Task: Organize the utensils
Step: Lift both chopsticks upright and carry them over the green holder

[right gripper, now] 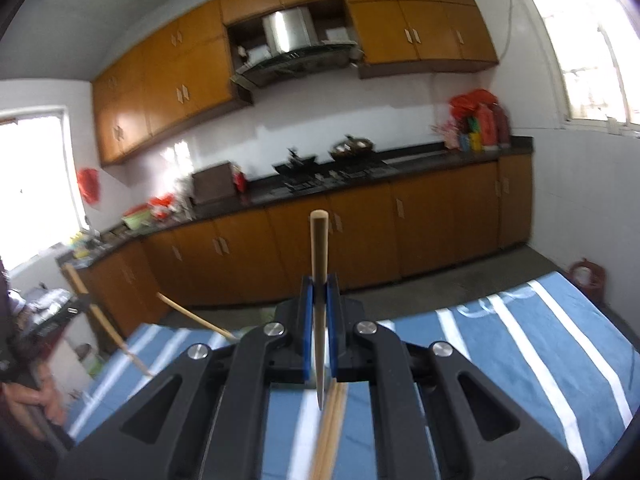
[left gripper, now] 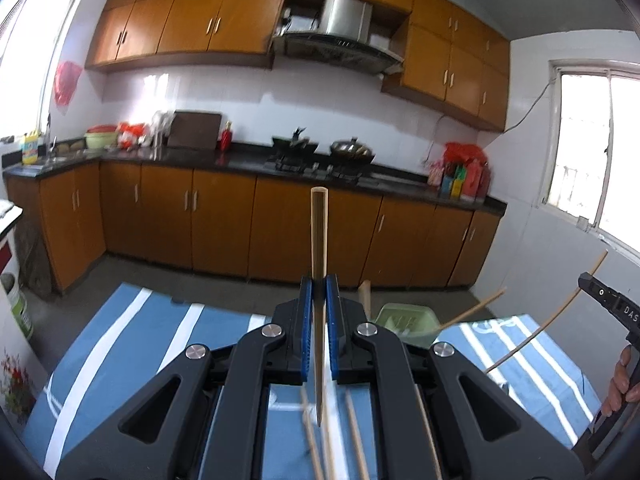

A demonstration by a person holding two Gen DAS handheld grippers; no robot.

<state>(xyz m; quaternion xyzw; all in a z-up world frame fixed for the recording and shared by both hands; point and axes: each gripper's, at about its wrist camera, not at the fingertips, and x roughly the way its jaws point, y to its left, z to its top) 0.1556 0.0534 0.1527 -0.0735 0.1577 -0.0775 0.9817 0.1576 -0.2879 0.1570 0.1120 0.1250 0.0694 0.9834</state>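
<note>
My left gripper (left gripper: 319, 286) is shut on a bamboo chopstick (left gripper: 319, 232) that stands upright between the blue pads, raised above the table. My right gripper (right gripper: 320, 286) is shut on another bamboo chopstick (right gripper: 319, 244), also upright. A pale green utensil holder (left gripper: 404, 322) stands on the table just right of my left gripper, with chopsticks (left gripper: 474, 312) leaning out of it. Several loose chopsticks (left gripper: 354, 436) lie on the blue striped cloth (left gripper: 120, 340) below my left gripper. A pair of chopsticks (right gripper: 330, 436) lies below my right gripper. The right gripper's body (left gripper: 612, 304) shows at the left view's right edge.
The table is covered by the blue cloth with white stripes (right gripper: 520, 340). Beyond its far edge is grey floor, then orange kitchen cabinets (left gripper: 224, 220) under a dark counter with a stove and wok (left gripper: 352, 150). A person's hand (right gripper: 28, 396) shows at the right view's left edge.
</note>
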